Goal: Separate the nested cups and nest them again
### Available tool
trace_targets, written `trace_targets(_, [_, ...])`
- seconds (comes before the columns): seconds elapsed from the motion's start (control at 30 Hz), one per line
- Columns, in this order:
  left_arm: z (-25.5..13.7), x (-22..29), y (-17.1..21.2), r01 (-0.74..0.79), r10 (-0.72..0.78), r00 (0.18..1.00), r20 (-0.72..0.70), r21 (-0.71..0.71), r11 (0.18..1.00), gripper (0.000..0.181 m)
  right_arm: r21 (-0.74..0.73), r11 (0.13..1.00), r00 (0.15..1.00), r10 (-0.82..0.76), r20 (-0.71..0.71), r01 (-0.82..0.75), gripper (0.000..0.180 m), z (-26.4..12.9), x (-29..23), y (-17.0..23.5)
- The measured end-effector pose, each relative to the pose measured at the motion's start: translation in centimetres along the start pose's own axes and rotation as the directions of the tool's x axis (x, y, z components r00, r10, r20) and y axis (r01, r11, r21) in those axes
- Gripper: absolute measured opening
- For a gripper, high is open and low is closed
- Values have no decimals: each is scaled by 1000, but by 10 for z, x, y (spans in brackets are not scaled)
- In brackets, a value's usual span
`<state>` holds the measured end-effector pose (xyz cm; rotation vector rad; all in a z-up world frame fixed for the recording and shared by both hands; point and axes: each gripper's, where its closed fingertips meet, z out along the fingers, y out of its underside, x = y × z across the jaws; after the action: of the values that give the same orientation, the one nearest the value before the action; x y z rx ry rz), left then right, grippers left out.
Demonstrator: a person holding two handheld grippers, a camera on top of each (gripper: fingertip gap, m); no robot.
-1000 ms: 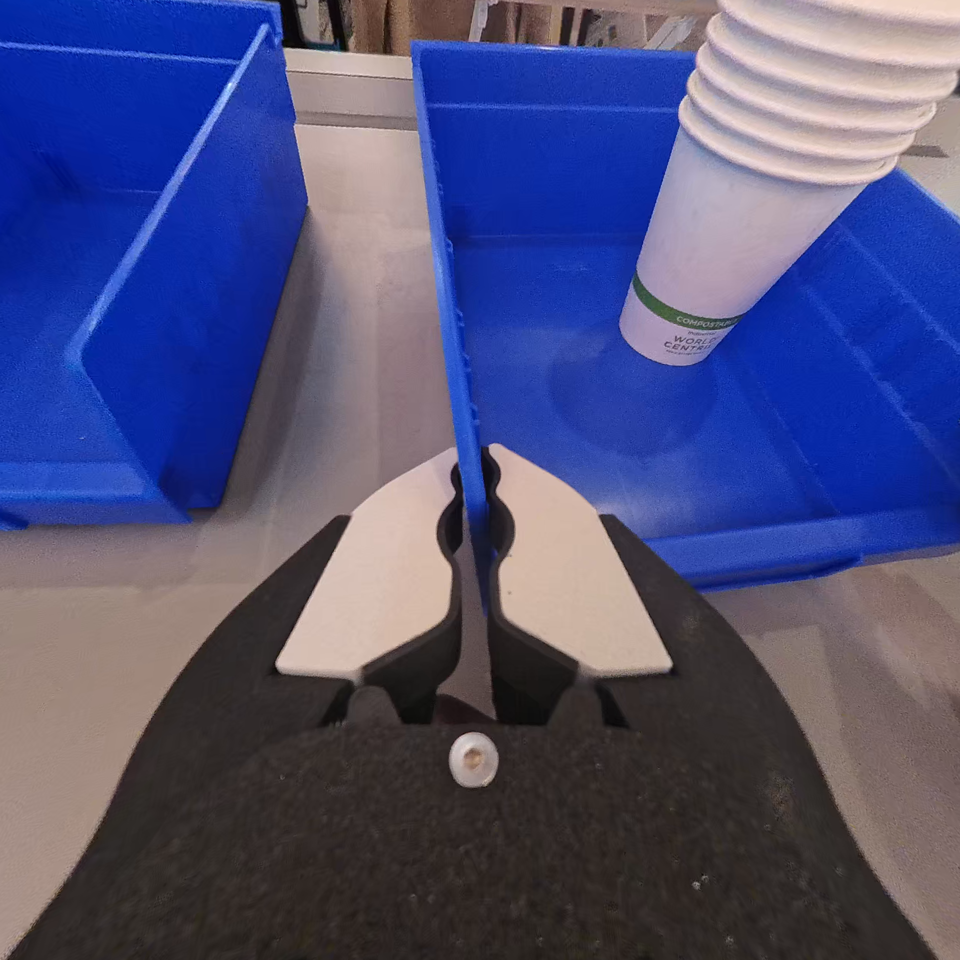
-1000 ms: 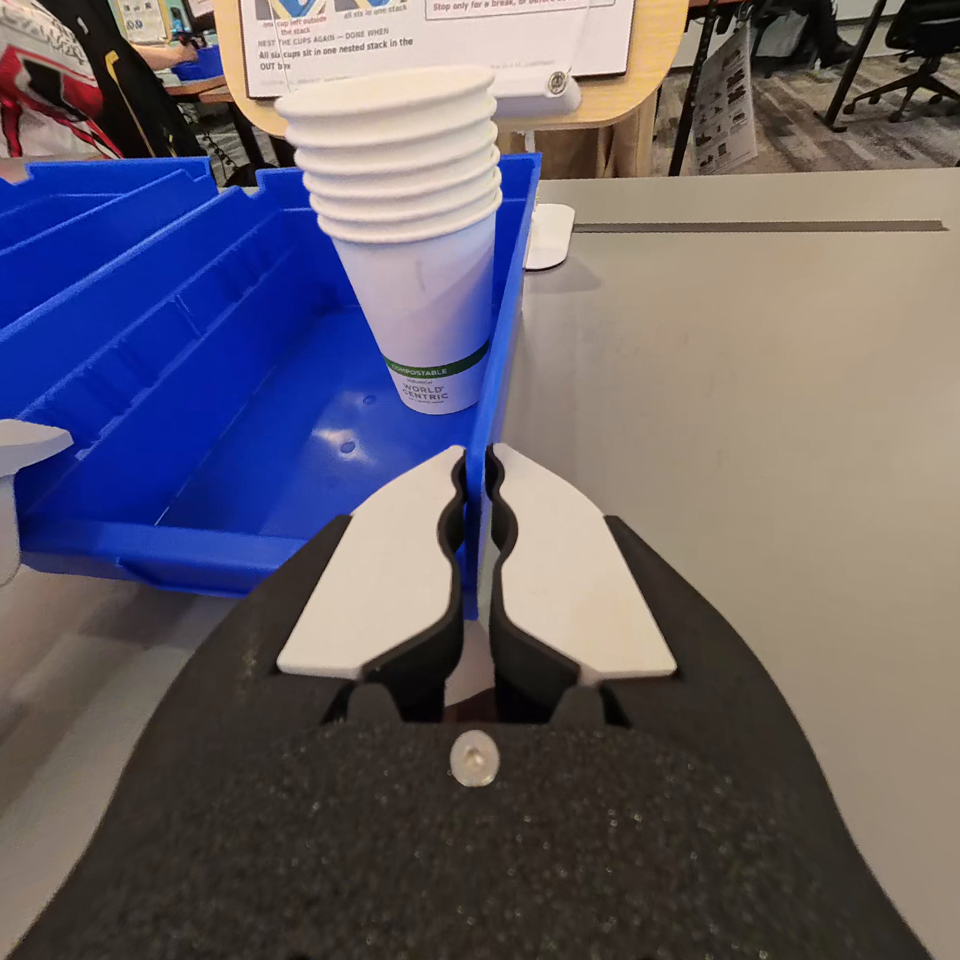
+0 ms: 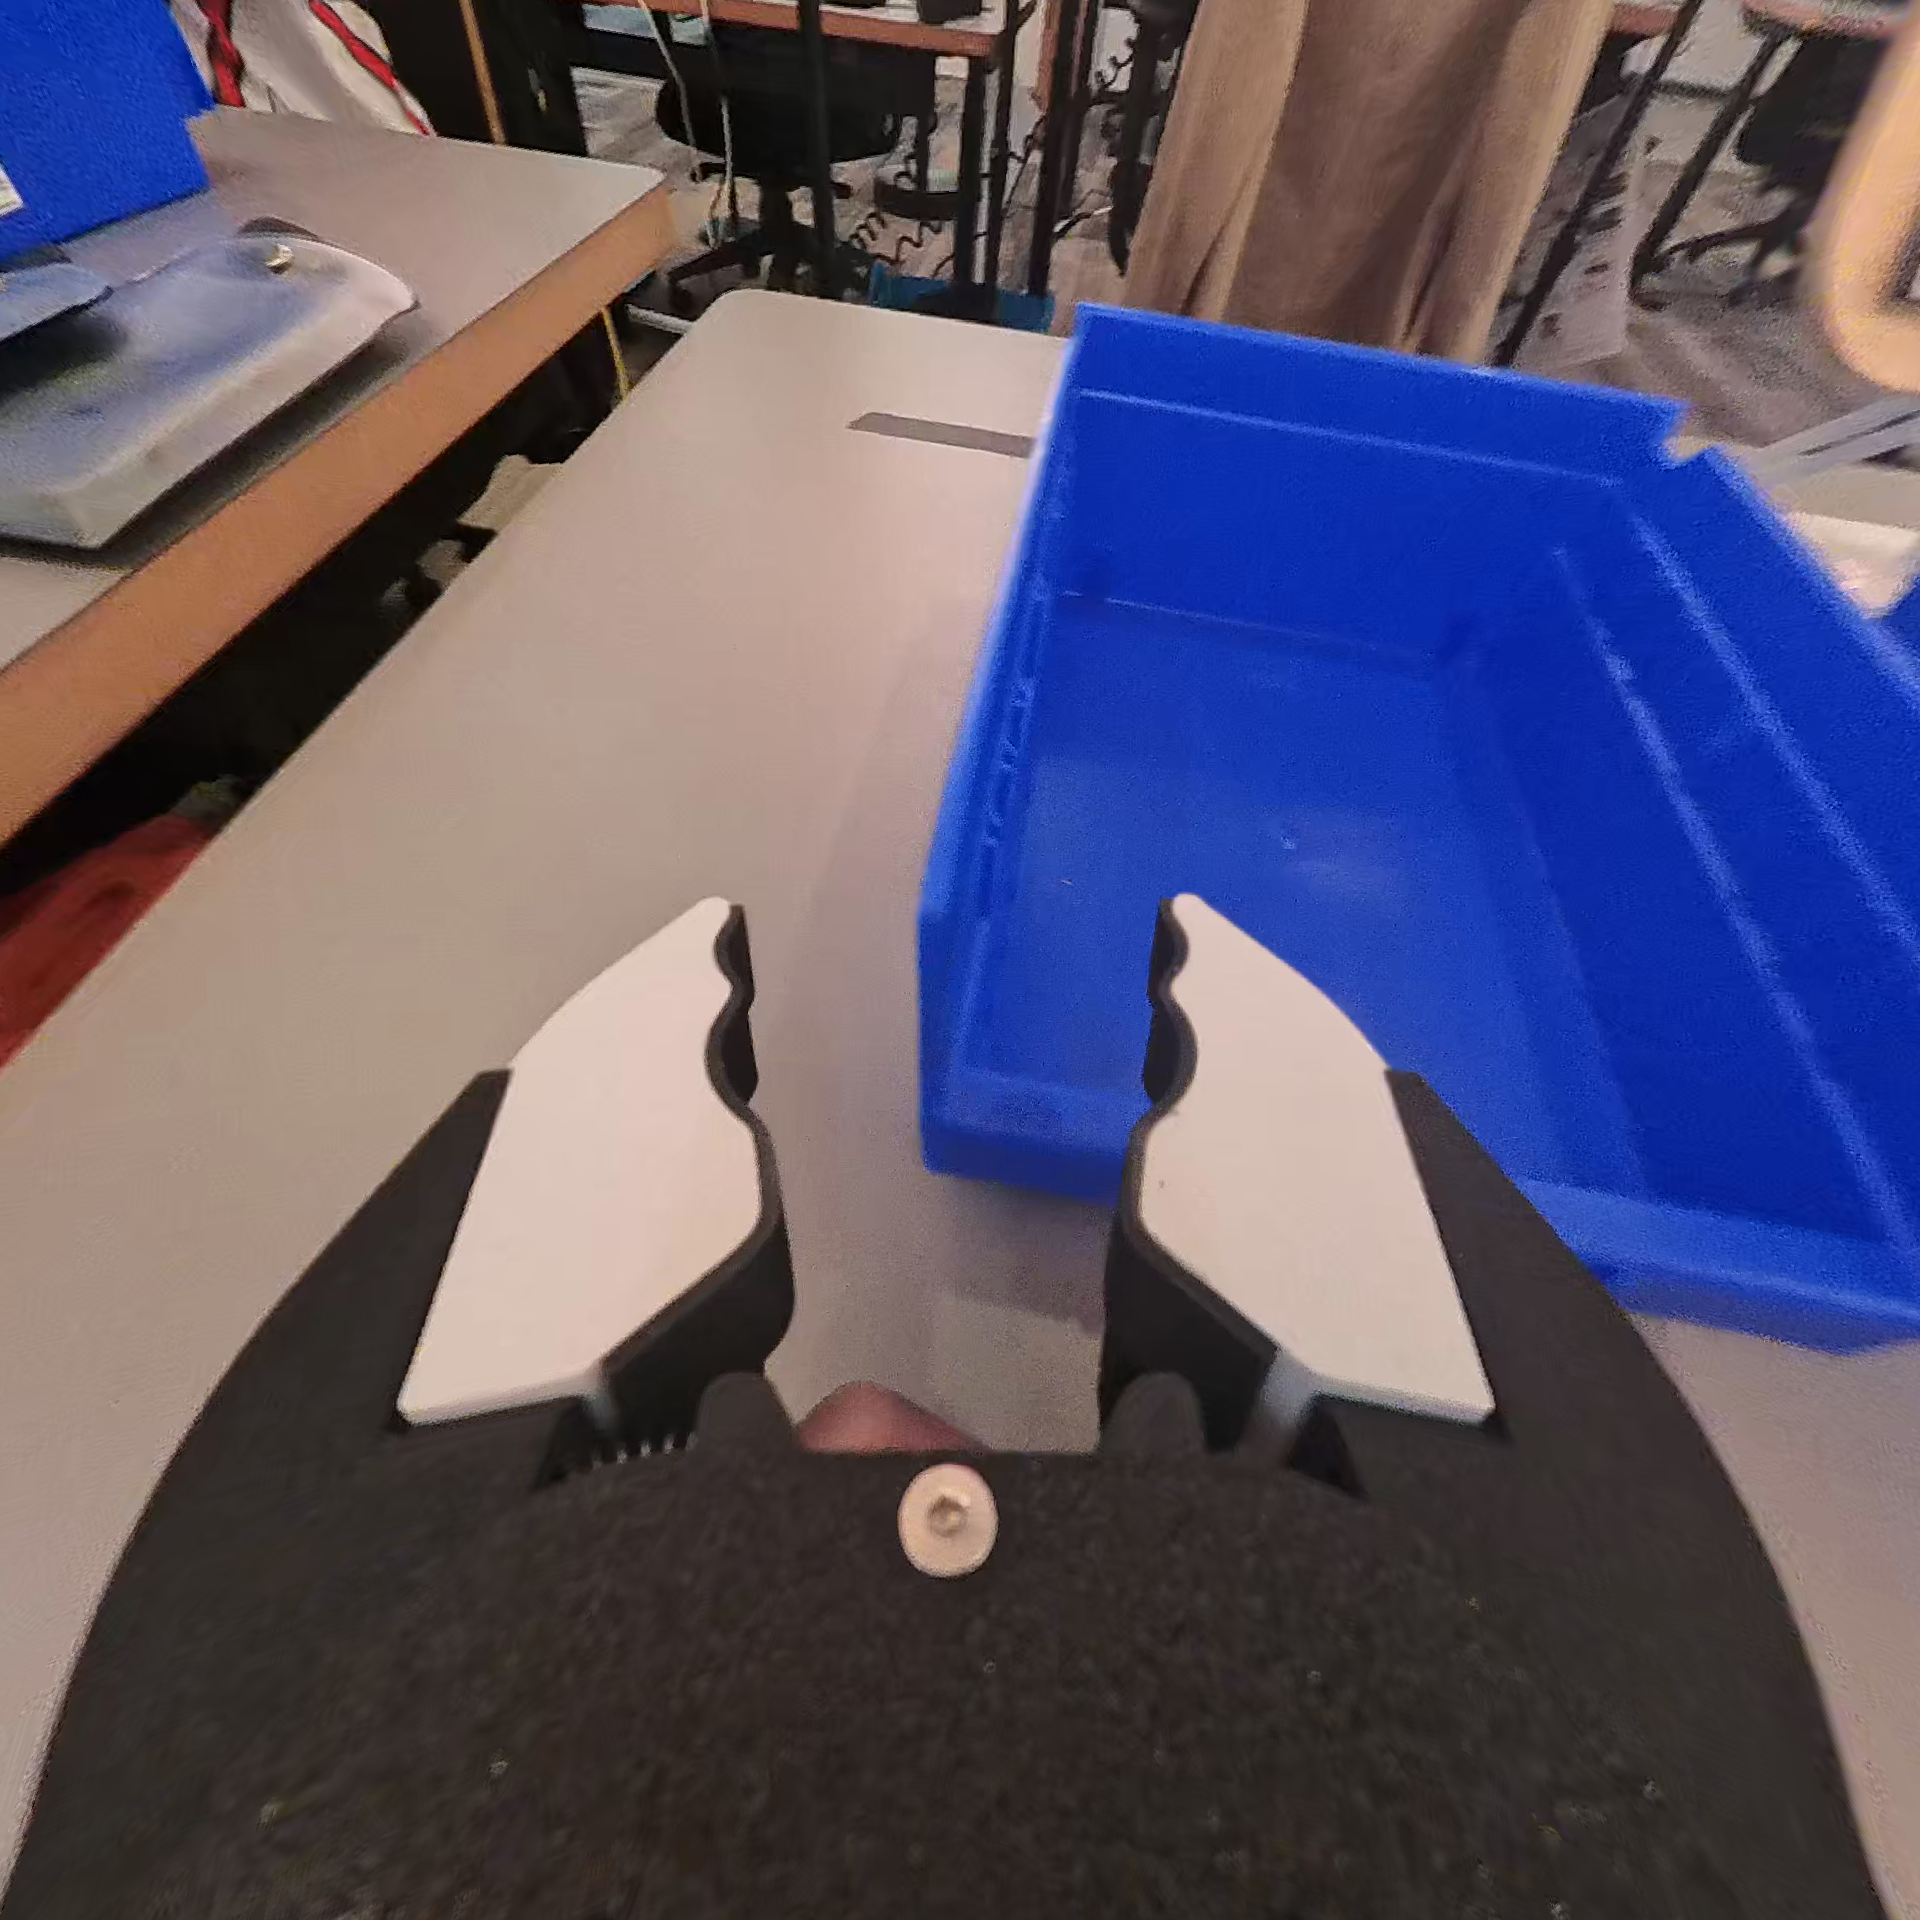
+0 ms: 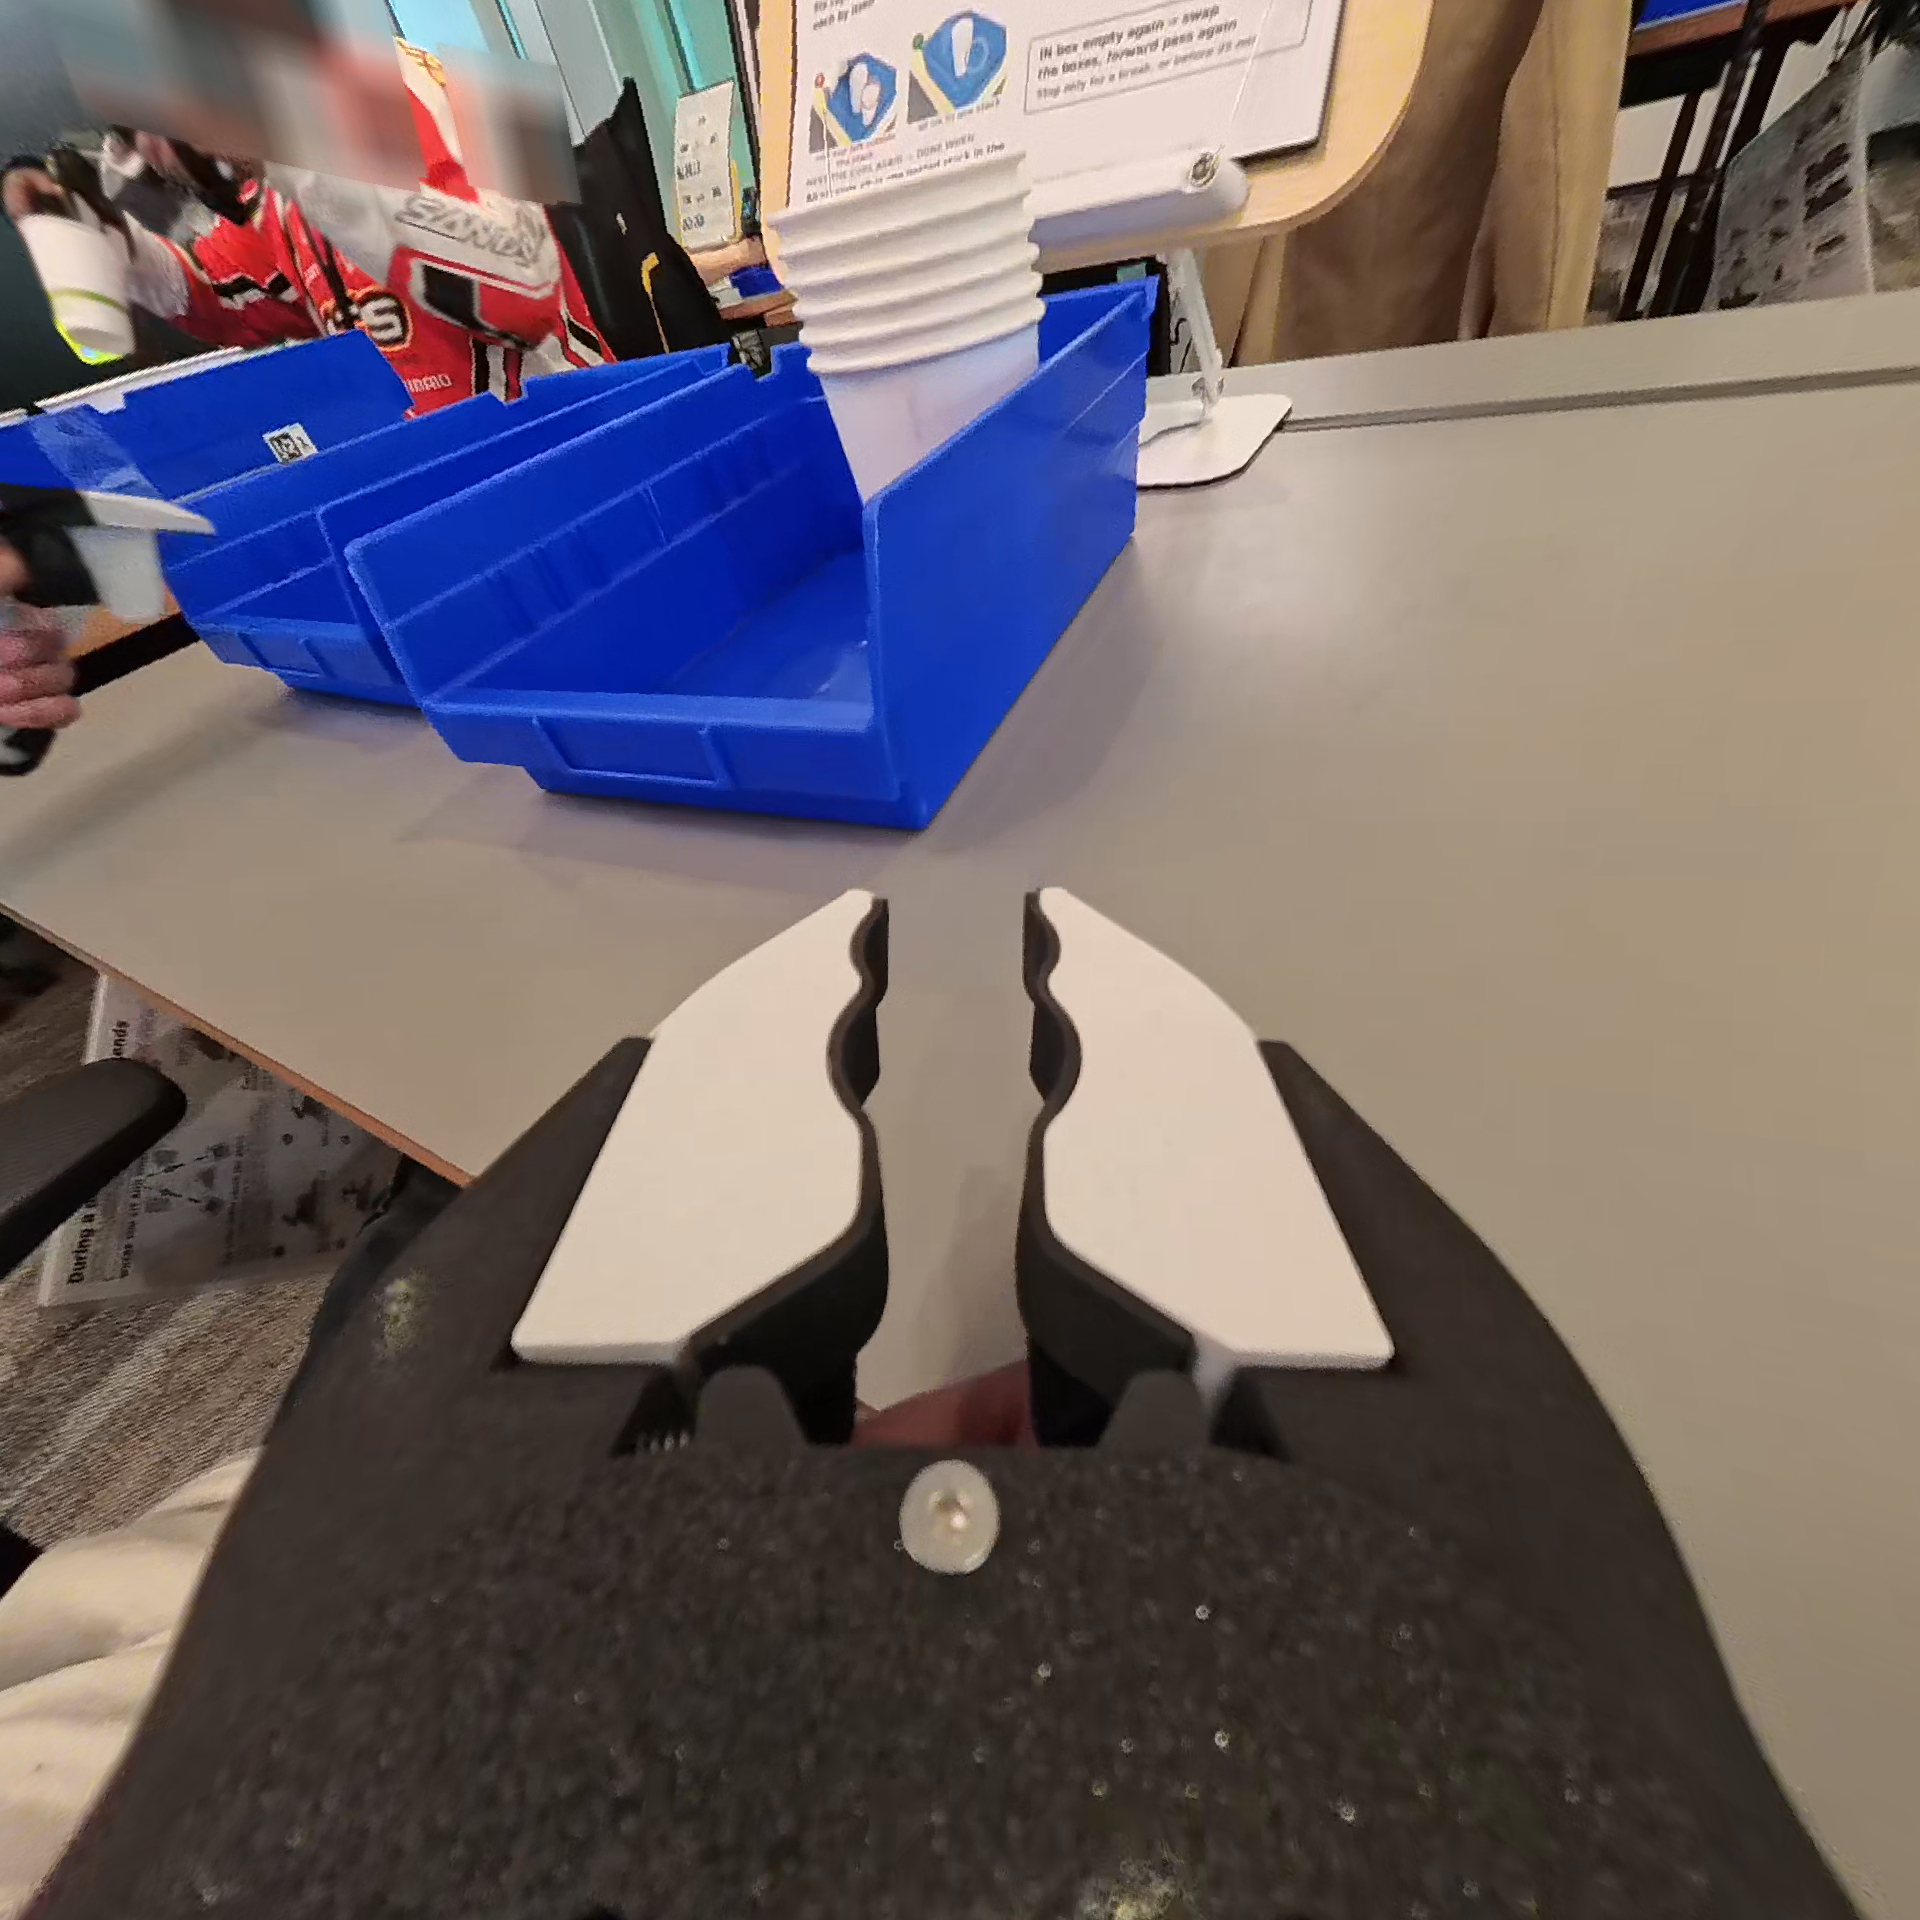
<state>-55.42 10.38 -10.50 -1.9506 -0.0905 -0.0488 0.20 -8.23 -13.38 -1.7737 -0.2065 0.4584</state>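
L gripper [image 3: 951, 914] wide open, empty, over grey table [image 3: 623, 727], right finger over near-left corner of an empty blue bin [image 3: 1403, 499]. R gripper [image 4: 956, 904] narrowly open, empty, above bare table, well short of bins. Nested cup stack [image 4: 909, 270] upright at far end of right-hand bin [image 4: 997, 582]; 2nd bin [image 4: 270, 623] beside it on the left.

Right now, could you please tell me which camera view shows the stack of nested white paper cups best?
The right wrist view: the stack of nested white paper cups stands upright in the nearer blue plastic bin, its ribbed rims clear, its base hidden behind the bin wall. The left wrist view shows no cups.
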Motion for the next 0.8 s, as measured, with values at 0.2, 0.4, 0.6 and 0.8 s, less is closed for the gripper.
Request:
trace_targets(0.2, [42,4,7,6,-12,997,-71,-93,996,51,-37,999,1000,-10,20,11,24,7,-12,10])
trace_targets(0.4, [26,13,13,10,-17,999,-45,-151,989,5,-61,998,998,4,68,0,24,20,-40,13])
trace_targets(0.6, [-41,32,42,20,-14,999,52,-115,993,5,-84,976,972,-187,140,200,36,66,-131,8])
trace_targets(0.8, [-124,35,74,63,-50,990,133,-89,994,5,-87,972,942,-188,276,220,58,132,-246,0])
